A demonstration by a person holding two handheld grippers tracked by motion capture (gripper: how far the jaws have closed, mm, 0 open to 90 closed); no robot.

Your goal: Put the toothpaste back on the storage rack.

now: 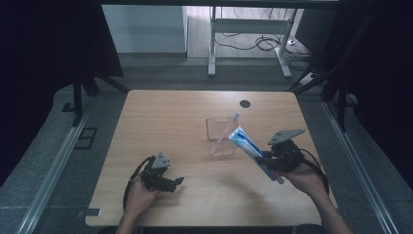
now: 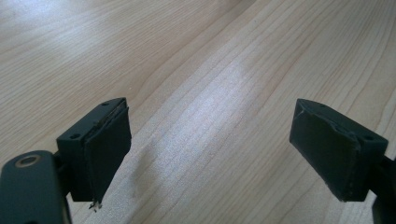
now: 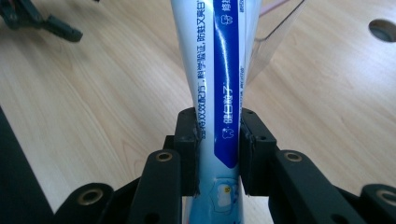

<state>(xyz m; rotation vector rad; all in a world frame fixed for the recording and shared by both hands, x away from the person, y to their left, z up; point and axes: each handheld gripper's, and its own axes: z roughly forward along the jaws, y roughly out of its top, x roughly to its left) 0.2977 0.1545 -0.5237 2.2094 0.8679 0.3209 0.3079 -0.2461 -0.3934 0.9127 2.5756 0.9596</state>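
- My right gripper (image 1: 265, 160) has its jaws clamped on a blue-and-white plastic toothpaste tube (image 1: 248, 146); in the right gripper view the pads pinch the tube (image 3: 219, 84) near its lower end.
- The tube is in the air, tilted up and to the left, its far end just beside the clear square plastic cup (image 1: 221, 136) at the middle of the wooden worktop (image 1: 185, 112).
- A pink toothbrush (image 1: 228, 127) already leans in that cup.
- I judge this the carrying step: next, bring the tube over the rim, stand it steeper, lower it in, then release.
- My left gripper (image 1: 165, 183) rests near-left on the worktop, jaws apart and holding nothing.
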